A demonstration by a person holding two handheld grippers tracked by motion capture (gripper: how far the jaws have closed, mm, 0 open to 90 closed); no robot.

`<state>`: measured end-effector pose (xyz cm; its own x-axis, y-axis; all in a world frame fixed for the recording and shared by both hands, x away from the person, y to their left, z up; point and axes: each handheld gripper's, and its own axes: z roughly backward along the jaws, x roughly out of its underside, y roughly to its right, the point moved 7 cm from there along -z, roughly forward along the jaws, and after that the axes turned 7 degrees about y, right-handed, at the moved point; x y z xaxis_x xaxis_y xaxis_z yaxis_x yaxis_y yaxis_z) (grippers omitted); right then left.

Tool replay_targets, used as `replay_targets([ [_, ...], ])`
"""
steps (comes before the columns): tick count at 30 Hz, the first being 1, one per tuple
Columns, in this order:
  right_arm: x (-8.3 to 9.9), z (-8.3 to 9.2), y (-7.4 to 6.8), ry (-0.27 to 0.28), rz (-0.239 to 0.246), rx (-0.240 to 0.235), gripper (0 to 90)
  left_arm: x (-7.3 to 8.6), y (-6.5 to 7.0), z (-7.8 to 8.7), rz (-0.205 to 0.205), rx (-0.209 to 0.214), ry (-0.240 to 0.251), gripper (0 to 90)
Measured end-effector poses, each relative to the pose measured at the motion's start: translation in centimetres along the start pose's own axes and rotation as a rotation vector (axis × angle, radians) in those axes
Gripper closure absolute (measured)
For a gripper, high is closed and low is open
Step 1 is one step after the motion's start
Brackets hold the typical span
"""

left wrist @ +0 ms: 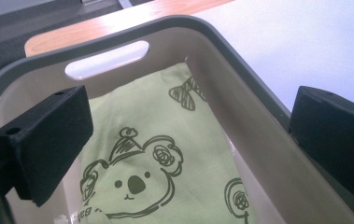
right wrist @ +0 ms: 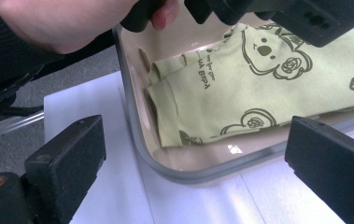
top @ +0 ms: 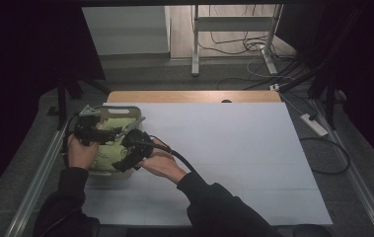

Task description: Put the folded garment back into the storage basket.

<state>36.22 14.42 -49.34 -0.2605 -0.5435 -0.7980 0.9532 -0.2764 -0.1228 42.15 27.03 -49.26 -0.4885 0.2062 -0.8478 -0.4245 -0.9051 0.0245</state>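
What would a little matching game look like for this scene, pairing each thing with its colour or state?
Things:
1. garment
2. basket
3. table cover
4. left gripper

Descriptions:
A. white, spread flat across the table
B. jaws wide apart, nothing between the pads
C. light green with koala drawings, folded
D. beige inside with a grey rim and a handle slot

Pairs: 1-C, 2-D, 3-A, 4-B

Black long sleeves (top: 209, 197) cover both forearms; each hand carries a black two-jaw gripper (top: 134, 150) with blocky pads (left wrist: 44, 140), a black cable (top: 182, 160) trailing.
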Motion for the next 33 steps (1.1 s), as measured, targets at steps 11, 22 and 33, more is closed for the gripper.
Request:
replay_targets([
  [11,0.5,1.3,0.0,-0.015,0.007,-0.01,4.2,0.0,1.2,0.6,-0.046,0.012,0.011,0.0],
  [22,0.7,3.1,0.1,0.005,0.034,-0.019,3.9,0.1,3.0,0.5,-0.039,0.072,0.036,0.0],
  [33,1.4,4.3,0.4,0.012,0.068,-0.006,3.7,0.0,3.9,0.9,-0.026,0.114,0.063,0.0],
])
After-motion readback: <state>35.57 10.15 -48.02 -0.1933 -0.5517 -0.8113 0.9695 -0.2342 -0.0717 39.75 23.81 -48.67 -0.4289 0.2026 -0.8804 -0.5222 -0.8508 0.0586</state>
